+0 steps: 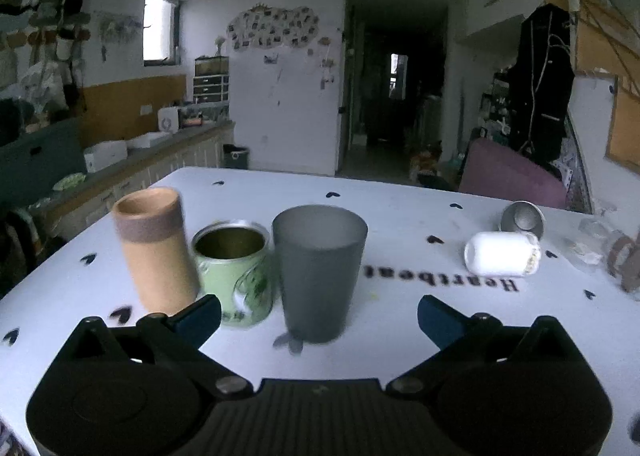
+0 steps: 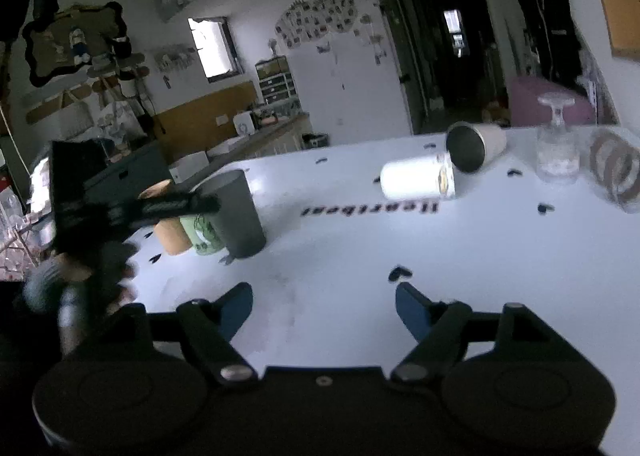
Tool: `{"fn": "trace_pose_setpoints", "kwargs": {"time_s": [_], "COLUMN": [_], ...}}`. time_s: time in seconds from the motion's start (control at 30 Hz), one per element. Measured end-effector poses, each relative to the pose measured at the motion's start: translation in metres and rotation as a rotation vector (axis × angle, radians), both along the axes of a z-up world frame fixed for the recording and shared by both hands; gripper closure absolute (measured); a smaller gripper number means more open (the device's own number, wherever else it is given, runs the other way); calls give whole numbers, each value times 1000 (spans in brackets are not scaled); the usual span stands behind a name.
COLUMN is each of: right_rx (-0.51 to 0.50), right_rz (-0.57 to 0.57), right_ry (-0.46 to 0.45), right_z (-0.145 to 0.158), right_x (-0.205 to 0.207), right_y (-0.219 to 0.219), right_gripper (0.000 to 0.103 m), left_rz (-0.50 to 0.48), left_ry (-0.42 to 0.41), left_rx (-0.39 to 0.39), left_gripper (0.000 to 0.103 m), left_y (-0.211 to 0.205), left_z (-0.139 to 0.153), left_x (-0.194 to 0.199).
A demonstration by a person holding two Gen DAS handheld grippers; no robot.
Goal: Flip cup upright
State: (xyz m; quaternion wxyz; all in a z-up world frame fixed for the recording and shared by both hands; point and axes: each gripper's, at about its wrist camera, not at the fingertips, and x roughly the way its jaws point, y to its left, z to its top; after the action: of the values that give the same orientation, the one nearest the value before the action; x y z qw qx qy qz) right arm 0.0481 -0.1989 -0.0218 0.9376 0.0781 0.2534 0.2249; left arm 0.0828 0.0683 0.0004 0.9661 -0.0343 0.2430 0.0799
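Observation:
A grey tumbler [image 1: 320, 272] stands upright on the white table [image 1: 400, 336], with a green printed mug [image 1: 234, 268] and a tan wooden cup [image 1: 154, 248] upright to its left. My left gripper [image 1: 319, 314] is open, its jaws either side of the tumbler's base, just short of it. A white cup [image 1: 500, 254] and a metal cup [image 1: 522, 217] lie on their sides at the far right. My right gripper [image 2: 324, 306] is open and empty over bare table. The white cup [image 2: 416, 177] and the metal cup [image 2: 474, 145] lie ahead of it. The left gripper [image 2: 120, 211] shows at the left.
An upside-down stemmed glass [image 2: 556, 147] and a clear cup with brown rings [image 2: 616, 171] sit at the far right of the table. Black heart marks and the word "Heartbeat" [image 1: 440, 278] are printed on the top. A pink chair [image 1: 512, 175] stands beyond the far edge.

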Motion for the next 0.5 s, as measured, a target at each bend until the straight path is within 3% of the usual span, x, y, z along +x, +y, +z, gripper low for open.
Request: {"fn": "trace_pose_setpoints", "kwargs": {"time_s": [0.23,0.3,0.5], "right_rx": [-41,-48,-65], "right_rz": [-4,-8,-39], "right_ry": [-70,-87,-85], "right_z": [5,6,6], "right_x": [1,-1,-2], "right_y": [7,8,9], "right_gripper": [14,8,0], "left_rz": [2,-2,4], "left_ry": [8,6,-1], "left_rx": [-56,-79,-27], "left_gripper": [0,0,0], "left_y": [1,1,-10], "left_z": [10,9,3], "left_x": [-48,-58,-81]}}
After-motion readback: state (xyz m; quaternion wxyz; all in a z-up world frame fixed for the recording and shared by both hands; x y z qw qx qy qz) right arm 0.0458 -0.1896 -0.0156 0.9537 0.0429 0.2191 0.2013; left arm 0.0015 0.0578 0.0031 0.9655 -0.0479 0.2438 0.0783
